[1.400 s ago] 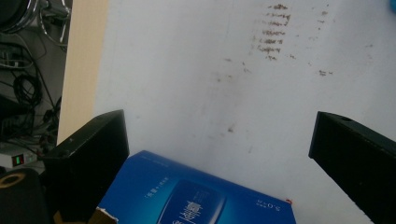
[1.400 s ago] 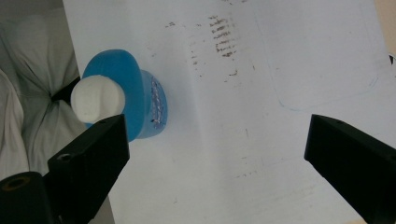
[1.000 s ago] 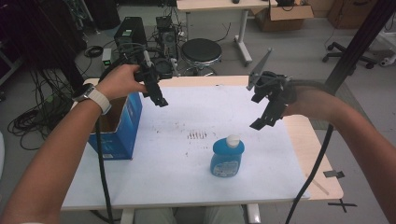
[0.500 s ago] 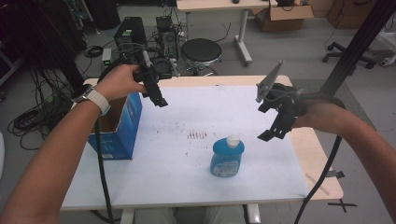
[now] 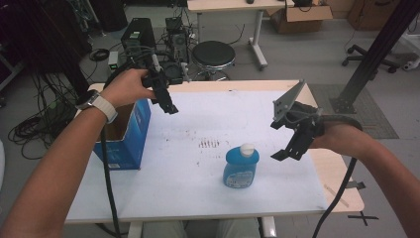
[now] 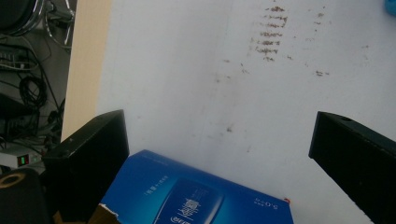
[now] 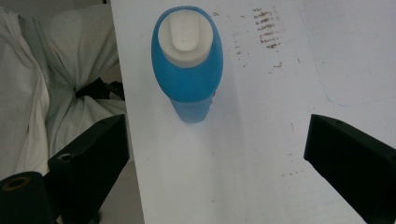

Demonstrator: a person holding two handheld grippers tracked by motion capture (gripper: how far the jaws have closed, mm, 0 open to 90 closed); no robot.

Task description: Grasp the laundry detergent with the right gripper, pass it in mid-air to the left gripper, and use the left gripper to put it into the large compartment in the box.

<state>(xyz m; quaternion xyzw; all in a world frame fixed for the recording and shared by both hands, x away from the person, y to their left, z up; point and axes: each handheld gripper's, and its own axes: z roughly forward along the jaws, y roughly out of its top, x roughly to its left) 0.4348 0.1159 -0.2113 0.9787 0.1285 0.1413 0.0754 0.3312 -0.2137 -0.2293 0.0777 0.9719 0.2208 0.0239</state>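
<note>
A blue bottle (image 5: 241,166) with a white cap stands upright on the white table top (image 5: 198,178), near the front middle. My right gripper (image 5: 276,141) hovers open just to the bottle's right, apart from it. In the right gripper view the bottle (image 7: 188,60) stands ahead of the wide-apart jaws, with nothing between them. An open blue cardboard box (image 5: 124,134) stands at the table's left edge. My left gripper (image 5: 168,105) hangs open above the table beside the box's far right corner. In the left gripper view the box (image 6: 196,196) lies low between the jaws, untouched.
Brown smudges (image 5: 209,144) mark the white sheet in the middle. Bare wooden table edge (image 5: 337,183) runs along the right. Beyond the far edge stand a black stool (image 5: 213,54), computer cases (image 5: 136,34) and tangled cables on the floor.
My right gripper has moved right and down toward the near side, ending level with the bottle. The left gripper and the box have stayed put.
</note>
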